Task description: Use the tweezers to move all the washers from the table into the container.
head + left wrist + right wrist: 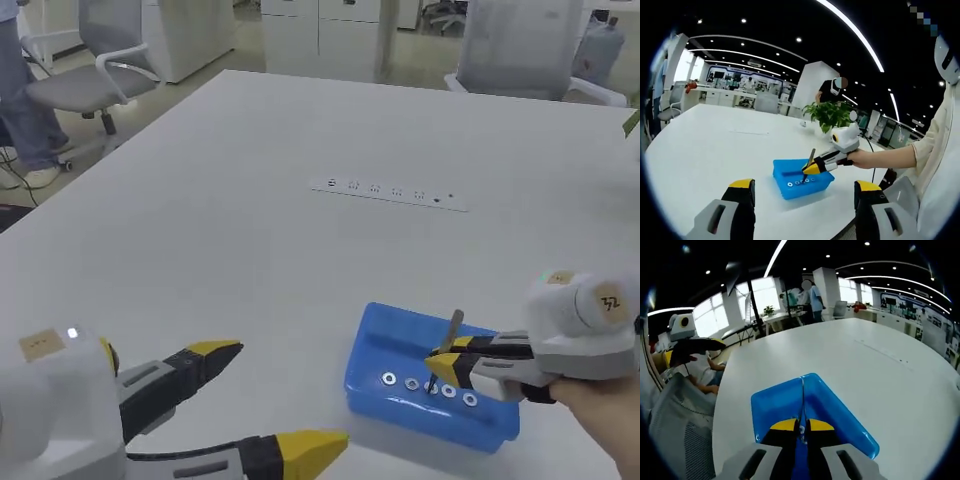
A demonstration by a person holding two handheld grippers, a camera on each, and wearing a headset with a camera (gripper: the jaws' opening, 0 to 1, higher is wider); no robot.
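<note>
A blue container (380, 335) stands near the table's front edge, with several washers (411, 383) in a row on its floor. Over its right half my right gripper (441, 363) is shut on the metal tweezers (453, 328), whose tips point down among the washers. The right gripper view looks along the tweezers (802, 397) into the container (845, 422) from between that gripper's (801, 426) shut jaws. My left gripper (287, 393) is open and holds nothing, to the left of the container. Its own view looks past its jaws (805, 185) at the container (785, 172) and the right gripper (814, 168).
A flush power strip (390, 192) is set into the white table (250, 200) further back. Office chairs (90, 85) stand along the far edge. A potted plant (832, 115) sits at a table corner, with a person behind it.
</note>
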